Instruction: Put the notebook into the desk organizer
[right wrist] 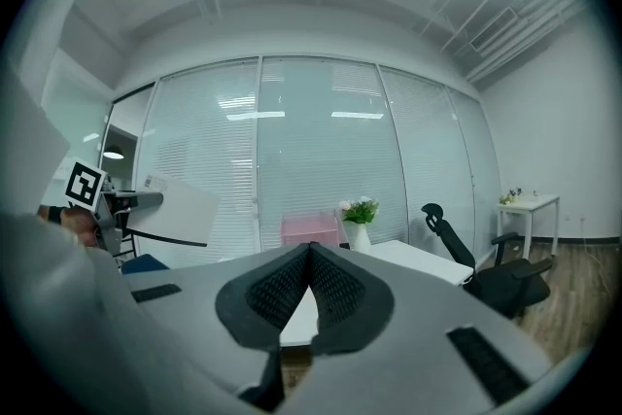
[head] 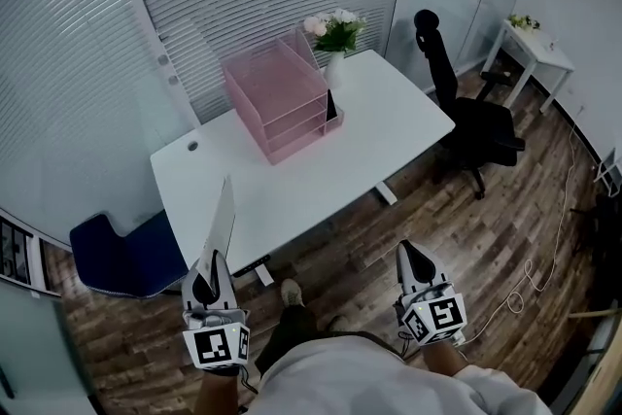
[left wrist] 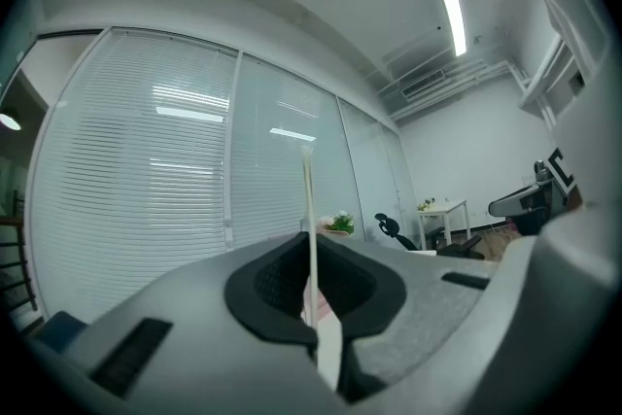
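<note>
Now notebook point(head: 222, 217) pinched edge-on btwn left gripper point(head: 207, 282) jaws.

No words, numbers or brand marks can be read anywhere here.

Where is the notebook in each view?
Head view: the notebook is at lower left, standing up from the left claw.
Left gripper view: the notebook is at centre, edge-on, a thin upright strip pinched in the claw.
Right gripper view: the notebook is at far left, a pale tilted slab.
Shared landmark: the flowers.
</note>
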{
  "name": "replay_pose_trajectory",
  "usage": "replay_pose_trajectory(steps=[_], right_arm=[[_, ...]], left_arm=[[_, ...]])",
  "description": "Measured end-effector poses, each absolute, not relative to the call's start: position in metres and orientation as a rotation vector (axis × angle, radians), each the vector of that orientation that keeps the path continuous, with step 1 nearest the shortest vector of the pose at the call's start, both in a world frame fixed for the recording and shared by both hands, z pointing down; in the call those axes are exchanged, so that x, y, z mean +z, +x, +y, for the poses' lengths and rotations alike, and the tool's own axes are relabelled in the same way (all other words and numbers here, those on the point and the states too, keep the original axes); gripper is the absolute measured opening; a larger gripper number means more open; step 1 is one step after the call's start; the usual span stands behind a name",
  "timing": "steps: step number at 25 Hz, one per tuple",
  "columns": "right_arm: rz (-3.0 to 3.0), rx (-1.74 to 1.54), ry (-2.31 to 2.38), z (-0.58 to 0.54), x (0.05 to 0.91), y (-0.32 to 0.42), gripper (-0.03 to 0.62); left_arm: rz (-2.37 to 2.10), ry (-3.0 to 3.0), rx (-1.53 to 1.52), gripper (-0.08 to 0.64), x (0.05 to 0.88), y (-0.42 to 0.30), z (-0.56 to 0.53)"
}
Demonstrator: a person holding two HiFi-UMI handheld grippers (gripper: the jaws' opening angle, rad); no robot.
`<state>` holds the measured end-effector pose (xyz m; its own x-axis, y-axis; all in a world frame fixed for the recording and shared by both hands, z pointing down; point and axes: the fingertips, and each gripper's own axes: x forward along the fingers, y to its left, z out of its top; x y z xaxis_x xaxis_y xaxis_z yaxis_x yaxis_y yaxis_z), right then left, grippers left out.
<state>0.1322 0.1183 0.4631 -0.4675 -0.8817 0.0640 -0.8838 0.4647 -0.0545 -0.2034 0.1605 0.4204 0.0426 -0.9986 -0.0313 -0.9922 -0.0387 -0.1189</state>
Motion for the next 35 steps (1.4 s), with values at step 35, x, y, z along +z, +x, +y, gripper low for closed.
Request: replay_pose_trajectory(steps=[35], right_arm=[[-2.68, 0.101, 1.592, -0.15, 0.455, 0.06, 0.012]], left_arm=[[1.968, -2.02, -0.425, 0.015, 0.389, -0.271, -0.149]])
